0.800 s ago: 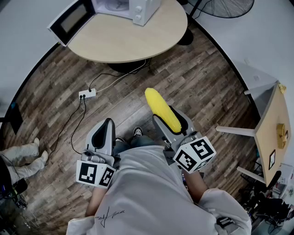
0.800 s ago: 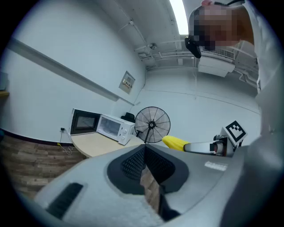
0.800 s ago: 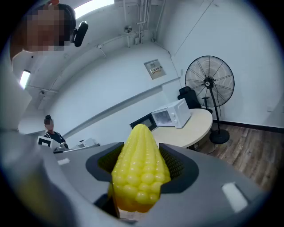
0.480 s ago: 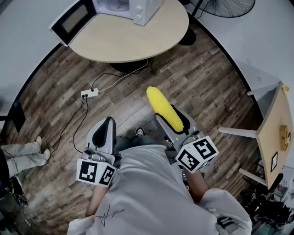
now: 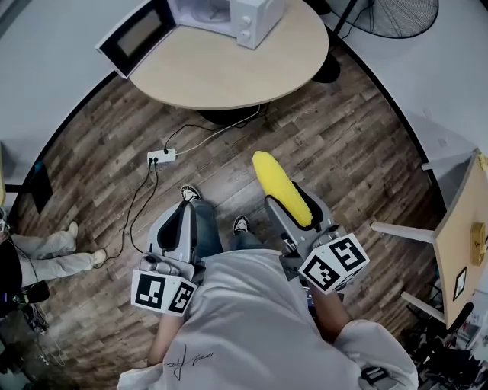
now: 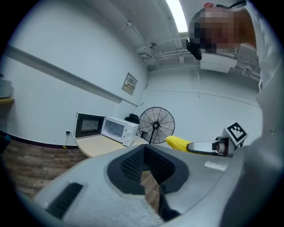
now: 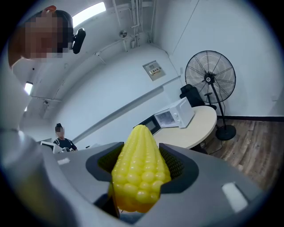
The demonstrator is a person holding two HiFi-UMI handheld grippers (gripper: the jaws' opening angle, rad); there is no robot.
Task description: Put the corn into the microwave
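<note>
A person in a white shirt (image 5: 252,320) stands on a wood floor (image 5: 358,129), a gripper in each hand. The right gripper (image 5: 296,207) grips a yellow corn (image 5: 279,185) lengthwise, its tip sticking out past the jaws toward a round table (image 5: 229,72). The left gripper (image 5: 182,213) carries nothing. On the table sits a white microwave (image 5: 255,17) with its door (image 5: 137,36) swung open. A power strip (image 5: 162,158) lies on the floor between person and table.

White T-shirt (image 5: 252,320) with dark script (image 5: 187,355) at seven o'clock, blue jeans (image 5: 207,230), dark white-soled shoes (image 5: 191,193); grey left gripper (image 5: 181,213) and right gripper (image 5: 293,204), each with black-and-white marker cube (image 5: 333,264) at six o'clock.
</note>
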